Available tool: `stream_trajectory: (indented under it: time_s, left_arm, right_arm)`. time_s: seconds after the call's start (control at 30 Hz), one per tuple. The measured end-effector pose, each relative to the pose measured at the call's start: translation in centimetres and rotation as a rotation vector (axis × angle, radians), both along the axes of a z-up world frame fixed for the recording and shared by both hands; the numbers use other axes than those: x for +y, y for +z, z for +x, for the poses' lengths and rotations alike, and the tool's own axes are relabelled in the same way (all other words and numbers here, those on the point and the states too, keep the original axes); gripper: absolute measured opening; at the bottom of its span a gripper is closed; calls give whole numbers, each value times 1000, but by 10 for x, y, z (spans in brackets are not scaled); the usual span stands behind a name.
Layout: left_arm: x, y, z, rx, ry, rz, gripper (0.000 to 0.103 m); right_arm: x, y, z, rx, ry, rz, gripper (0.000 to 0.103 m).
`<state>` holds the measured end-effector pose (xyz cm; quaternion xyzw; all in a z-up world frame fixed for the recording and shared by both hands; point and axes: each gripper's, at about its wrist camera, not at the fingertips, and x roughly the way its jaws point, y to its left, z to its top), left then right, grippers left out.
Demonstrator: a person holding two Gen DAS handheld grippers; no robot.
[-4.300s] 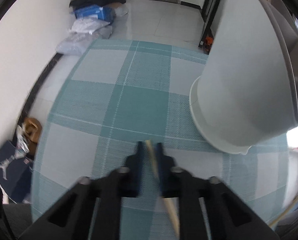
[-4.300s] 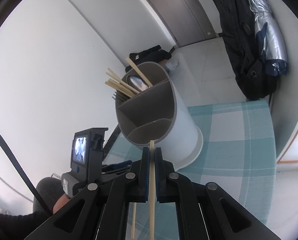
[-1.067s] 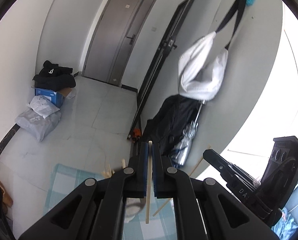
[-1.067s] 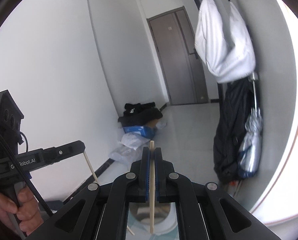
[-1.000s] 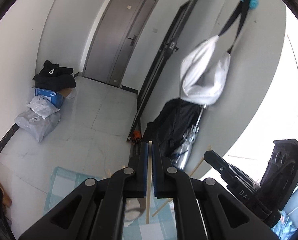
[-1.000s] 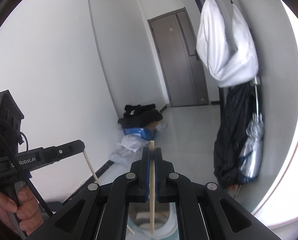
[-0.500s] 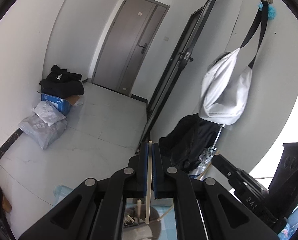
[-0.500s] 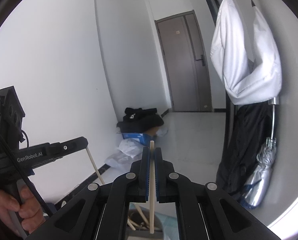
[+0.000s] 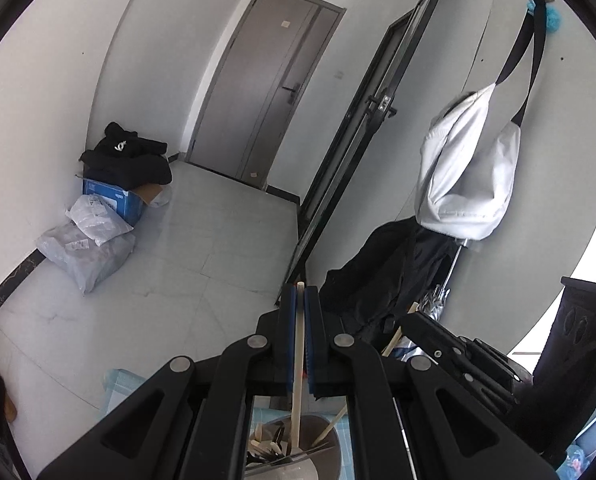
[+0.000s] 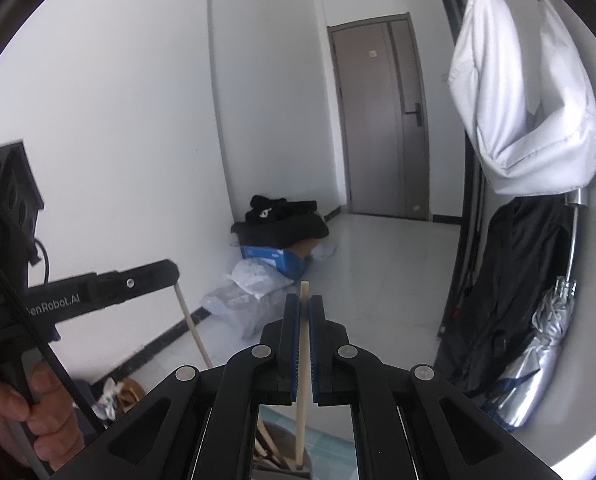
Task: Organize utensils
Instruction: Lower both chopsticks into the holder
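Two handheld tongs each carry one wooden chopstick above a grey utensil holder (image 9: 298, 450), the landmark here. A second ago only a sliver of the holder showed beneath the tongs; now its open top sits directly under both, with chopsticks and darker utensils already standing inside. Judging by that, the two sticks are nearly lined up for dropping in, and this pair is close to being sorted.

The left tongs (image 9: 300, 312) are clamped narrow on the left chopstick (image 9: 297, 384), which hangs almost upright, its lower end reaching into the holder's mouth. The right tongs (image 10: 304, 320) are likewise pinched tight on the right chopstick (image 10: 302, 380), whose lower tip meets the holder's rim area; whether it is inside a compartment cannot be told.

Both tongs tilt gently downward over the holder, side by side. From the right view, the person's left hand (image 10: 38, 408) grips the left handle, off to the holder's left. A sliver of teal checked tabletop (image 9: 120, 384) shows beside the holder.
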<state>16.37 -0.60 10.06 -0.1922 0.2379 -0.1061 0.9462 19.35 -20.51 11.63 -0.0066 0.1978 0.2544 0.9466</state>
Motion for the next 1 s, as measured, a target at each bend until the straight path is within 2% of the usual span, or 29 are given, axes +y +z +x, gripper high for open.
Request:
stream_trajectory:
  time_s: [0.53,0.77,1.0]
  left_arm:
    - [-15,-28,-11,57,-85,62,1]
    - [-20,-36,-13,93,-127,99,1]
    - [-27,-47,-12,151,-187,130,1]
  right_arm:
    - [9,-37,-12,-14,92,-149,4]
    - [10,-58,-8,43,105,-169,4]
    - [6,-74,-6,114,110,-145,4]
